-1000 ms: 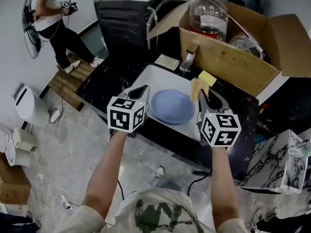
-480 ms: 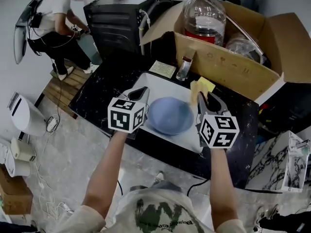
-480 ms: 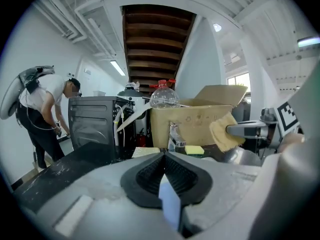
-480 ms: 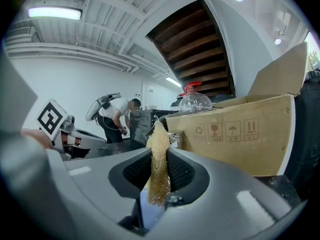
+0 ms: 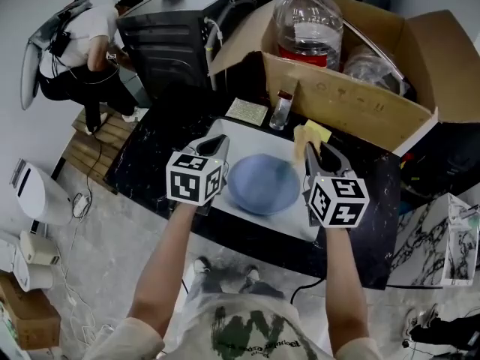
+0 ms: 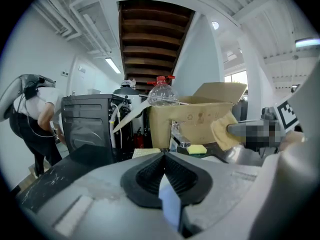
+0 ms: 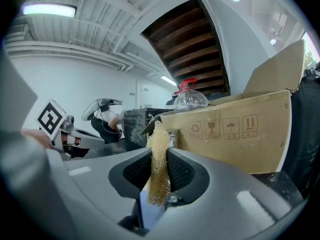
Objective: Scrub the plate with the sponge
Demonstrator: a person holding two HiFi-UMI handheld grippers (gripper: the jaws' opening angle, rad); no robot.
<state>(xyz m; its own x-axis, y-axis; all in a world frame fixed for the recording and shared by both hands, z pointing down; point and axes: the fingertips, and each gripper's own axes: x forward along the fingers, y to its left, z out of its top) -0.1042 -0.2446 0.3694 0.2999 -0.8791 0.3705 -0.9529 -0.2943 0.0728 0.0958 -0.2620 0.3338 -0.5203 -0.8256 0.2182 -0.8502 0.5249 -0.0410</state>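
A blue plate (image 5: pixel 262 184) rests on a white board (image 5: pixel 247 132) on the black counter. My left gripper (image 5: pixel 218 144) is at its left rim. In the left gripper view a pale blue edge of the plate (image 6: pixel 170 210) sits pinched between the shut jaws of the left gripper (image 6: pixel 164 156). My right gripper (image 5: pixel 316 148) hovers just right of the plate, shut on a tan sponge (image 5: pixel 301 139) that sticks up from its tip. The right gripper view shows the sponge (image 7: pixel 159 165) squeezed between the jaws of the right gripper (image 7: pixel 159 151), apart from the plate.
Behind the board lie a yellow sponge (image 5: pixel 319 130), a small bottle (image 5: pixel 280 111) and a flat pad (image 5: pixel 247 112). An open cardboard box (image 5: pixel 352 96) with a large water bottle (image 5: pixel 311 25) stands at the back, next to a black machine (image 5: pixel 169 28). At far left a person (image 5: pixel 75 43) bends over.
Both grippers keep their holds and hardly move. The view has shifted nearer the counter, and the person at the back left has bent lower.
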